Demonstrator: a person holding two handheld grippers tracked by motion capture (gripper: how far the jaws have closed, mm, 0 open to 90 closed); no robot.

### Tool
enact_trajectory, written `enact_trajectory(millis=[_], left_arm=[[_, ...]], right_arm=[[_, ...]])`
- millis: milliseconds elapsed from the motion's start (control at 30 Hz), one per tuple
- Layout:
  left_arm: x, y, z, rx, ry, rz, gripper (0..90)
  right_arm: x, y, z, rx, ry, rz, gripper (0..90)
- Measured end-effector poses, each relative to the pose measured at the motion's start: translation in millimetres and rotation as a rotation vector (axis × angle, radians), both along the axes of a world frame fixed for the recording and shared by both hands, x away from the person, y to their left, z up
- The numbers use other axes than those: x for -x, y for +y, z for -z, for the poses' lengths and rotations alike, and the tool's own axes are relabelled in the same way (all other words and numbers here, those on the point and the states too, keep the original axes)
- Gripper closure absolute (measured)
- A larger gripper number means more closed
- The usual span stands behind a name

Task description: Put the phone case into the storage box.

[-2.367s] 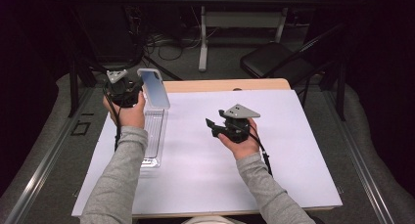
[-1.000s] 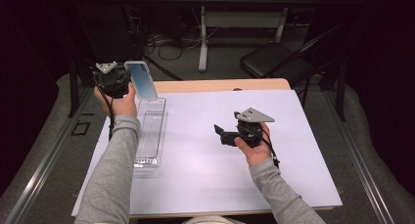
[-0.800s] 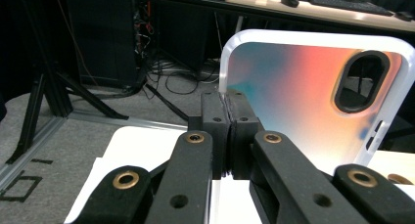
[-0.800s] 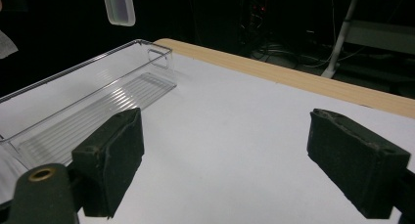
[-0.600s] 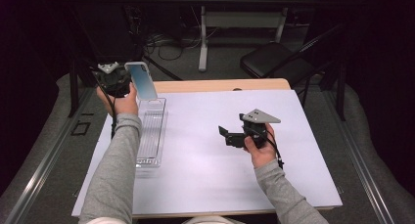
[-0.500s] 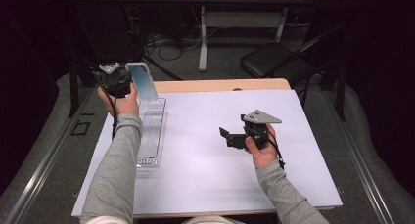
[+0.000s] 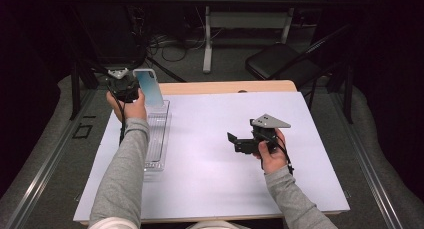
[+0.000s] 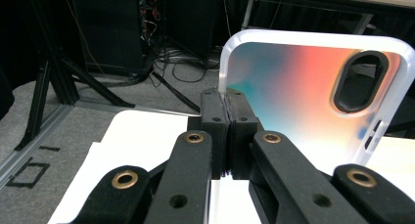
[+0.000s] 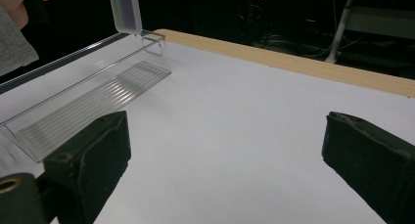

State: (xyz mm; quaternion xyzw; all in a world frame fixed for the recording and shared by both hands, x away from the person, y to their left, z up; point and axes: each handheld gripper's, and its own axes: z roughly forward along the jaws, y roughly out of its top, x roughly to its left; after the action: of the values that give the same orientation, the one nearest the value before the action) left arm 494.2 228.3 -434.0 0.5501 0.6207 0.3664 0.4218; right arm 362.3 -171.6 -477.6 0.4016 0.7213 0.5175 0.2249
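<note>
A phone case (image 7: 149, 87) with a white rim and a teal-to-orange back (image 8: 313, 82) hangs in the air over the far end of a clear plastic tray (image 7: 156, 139). My left gripper (image 7: 131, 88) is shut on the case's left edge (image 8: 226, 111), jaws pressed together. In the right gripper view the case's lower end (image 9: 125, 9) hovers just above the tray's far wall (image 9: 88, 106). My right gripper (image 7: 234, 141) stands open over the bare white mat, jaws wide apart with nothing between them (image 9: 220, 150).
A white mat (image 7: 210, 154) covers the wooden table (image 7: 230, 86). The long clear tray lies along the mat's left side. A black chair (image 7: 280, 61), a table leg and cables stand on the floor behind the table.
My left gripper has lifted the phone case up and back from the tray. My right gripper has drifted right and slightly nearer across the mat, still open.
</note>
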Motion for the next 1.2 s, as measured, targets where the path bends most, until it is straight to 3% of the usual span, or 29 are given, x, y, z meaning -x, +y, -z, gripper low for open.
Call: enact_trajectory(millis=[233,600,1200], left_arm=[[-4.3,-4.5,6.7,-0.008,0.008,-0.001,88.6],[-10.3,-11.0,17.5,-0.041,0.029,-0.027,88.6],[-14.4,-4.6,46.2,-0.015,0.049,-0.065,88.6]], right_arm=[[-1.7,-2.3,5.4,-0.003,0.031,-0.017,1.3],[-1.8,-3.7,9.0,0.015,0.022,-0.017,0.0],[-1.3,-1.5,14.0,0.029,0.018,-0.037,0.0]])
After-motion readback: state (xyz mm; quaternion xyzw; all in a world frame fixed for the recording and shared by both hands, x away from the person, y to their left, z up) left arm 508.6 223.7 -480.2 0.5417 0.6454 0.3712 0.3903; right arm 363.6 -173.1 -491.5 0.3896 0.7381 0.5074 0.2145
